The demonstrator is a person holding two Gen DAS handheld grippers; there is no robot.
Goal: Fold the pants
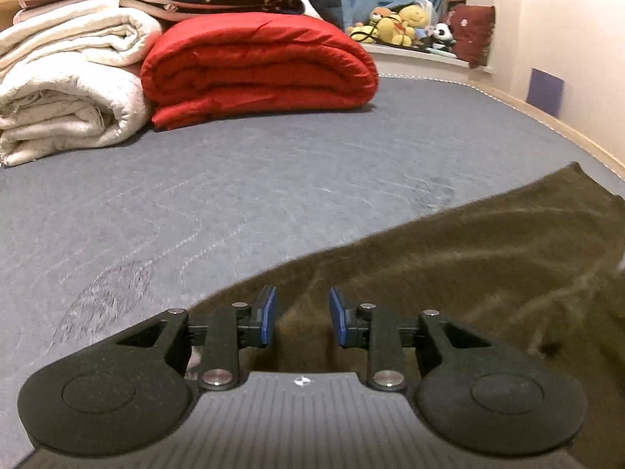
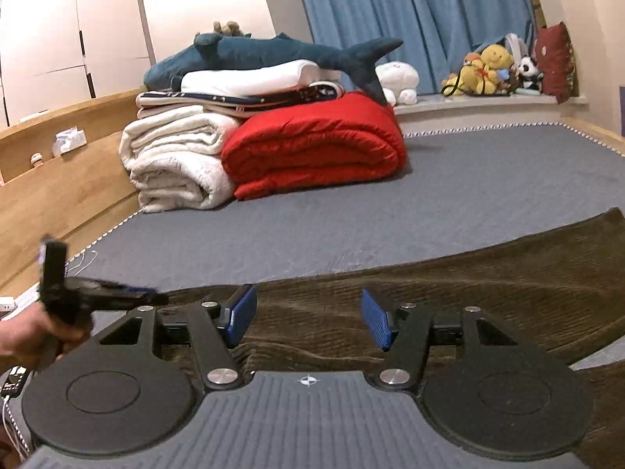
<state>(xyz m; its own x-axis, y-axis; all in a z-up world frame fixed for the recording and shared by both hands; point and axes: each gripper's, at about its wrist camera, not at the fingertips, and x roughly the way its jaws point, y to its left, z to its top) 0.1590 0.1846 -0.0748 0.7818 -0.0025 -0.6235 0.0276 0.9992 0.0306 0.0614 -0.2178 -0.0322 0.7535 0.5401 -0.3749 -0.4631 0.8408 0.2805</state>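
brown pants (image 2: 449, 297) flat on bed (image 2: 390, 211)
left tool (image 1: 302, 316) narrowly open, right tool (image 2: 308, 318) wider; both over cloth, gripping nothing.

place: home bedroom | bed (image 2: 449, 187), folded quilts (image 2: 312, 148), plush toys (image 2: 492, 70)

pants (image 2: 449, 289) near, on bed (image 2: 429, 203) | quilt (image 2: 316, 156) behind — blankets (image 2: 175, 164) left of it

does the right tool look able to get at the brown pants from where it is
Probably yes: the right tool is open right above the brown pants, and nothing lies between them.
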